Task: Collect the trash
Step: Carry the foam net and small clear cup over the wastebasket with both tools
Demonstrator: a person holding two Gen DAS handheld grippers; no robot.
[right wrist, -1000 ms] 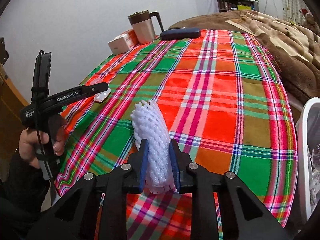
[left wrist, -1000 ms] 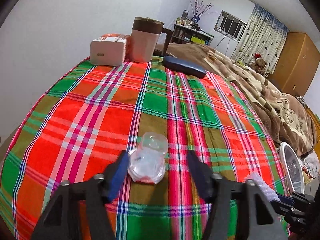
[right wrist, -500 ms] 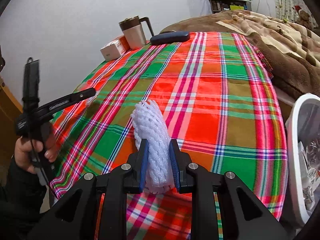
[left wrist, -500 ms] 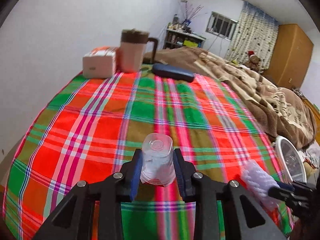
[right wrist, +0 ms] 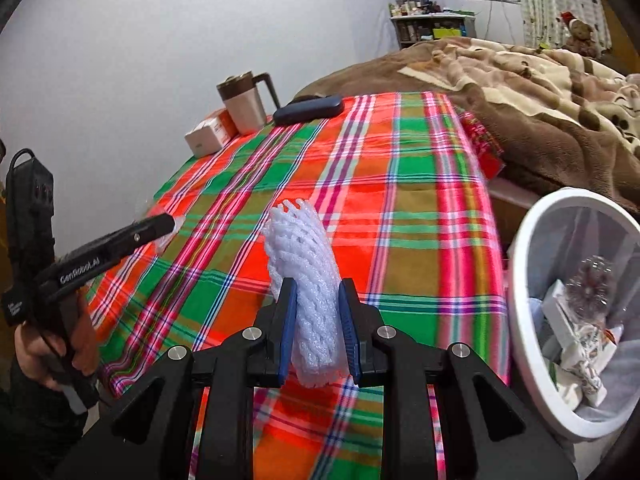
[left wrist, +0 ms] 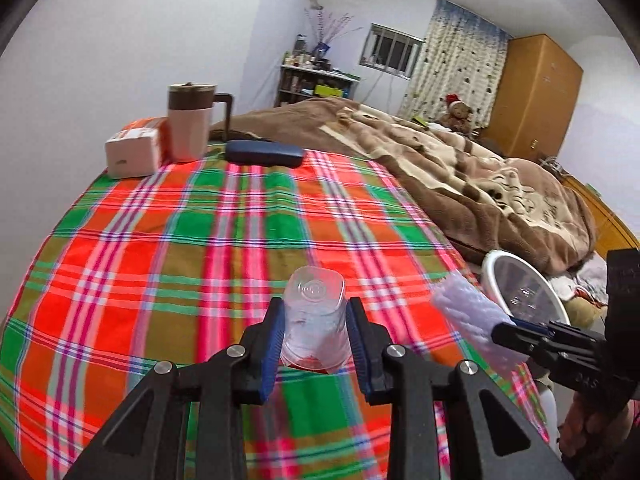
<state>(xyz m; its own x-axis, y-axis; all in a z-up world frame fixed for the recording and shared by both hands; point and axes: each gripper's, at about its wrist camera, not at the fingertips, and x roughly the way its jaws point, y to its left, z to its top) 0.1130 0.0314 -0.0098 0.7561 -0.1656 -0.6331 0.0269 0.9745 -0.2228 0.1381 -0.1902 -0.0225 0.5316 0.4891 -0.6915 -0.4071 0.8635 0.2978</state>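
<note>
Clear plastic cup [left wrist: 314, 322] clamped between left gripper [left wrist: 315, 346] pads, base outward.

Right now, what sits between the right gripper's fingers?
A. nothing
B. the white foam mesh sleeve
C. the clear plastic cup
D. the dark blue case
B: in the right wrist view the right gripper pinches the white foam mesh sleeve between its blue fingers, above the plaid cloth.
</note>
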